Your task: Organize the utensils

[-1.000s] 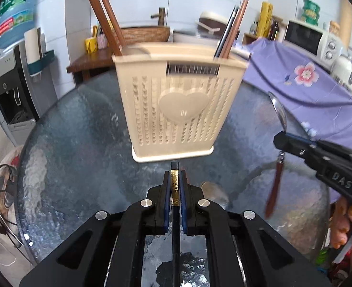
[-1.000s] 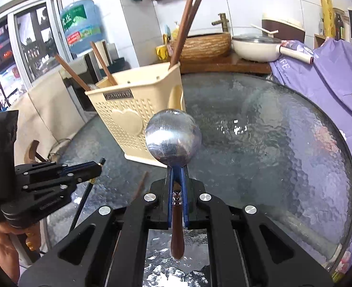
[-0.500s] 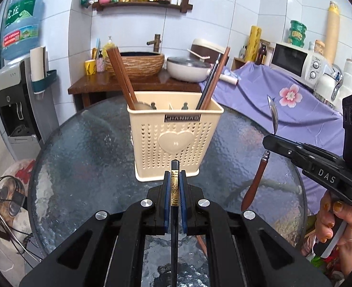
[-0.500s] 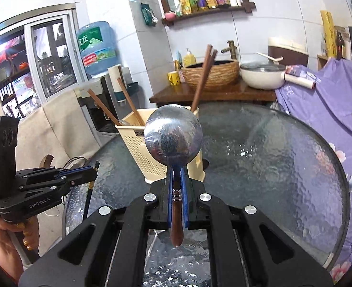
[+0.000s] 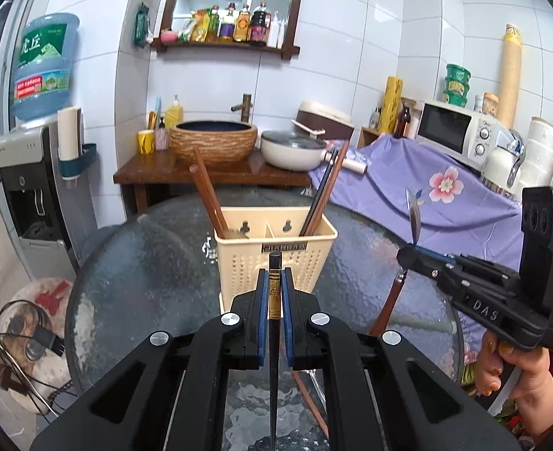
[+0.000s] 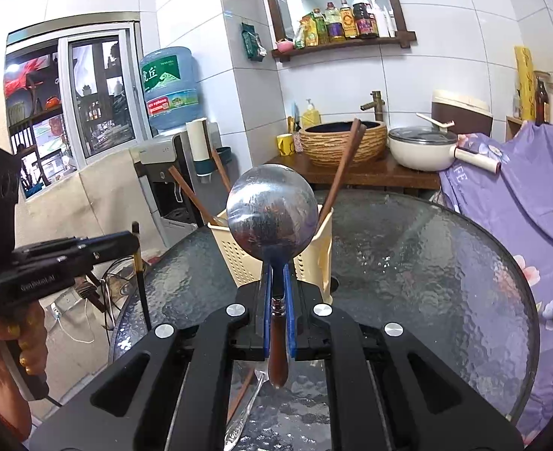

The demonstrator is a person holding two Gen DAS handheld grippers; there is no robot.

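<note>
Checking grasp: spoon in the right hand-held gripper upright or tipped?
Upright: spoon bowl up, handle hanging below the shut right hand-held gripper.

A lived-in home kitchen: white tiled walls, a wooden shelf of sauce bottles [image 5: 235, 24] at upper centre, a basin with tap [image 5: 214, 141] below it, a microwave [image 5: 458, 131] at right, a water dispenser [image 5: 32, 173] at left, and a round glass table [image 6: 426, 263].

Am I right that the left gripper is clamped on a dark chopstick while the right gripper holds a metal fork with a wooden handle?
Not quite: the right gripper holds a round-bowled metal spoon with a wooden handle, not a fork, as the right wrist view shows. The left gripper is indeed clamped on a dark chopstick.
</note>
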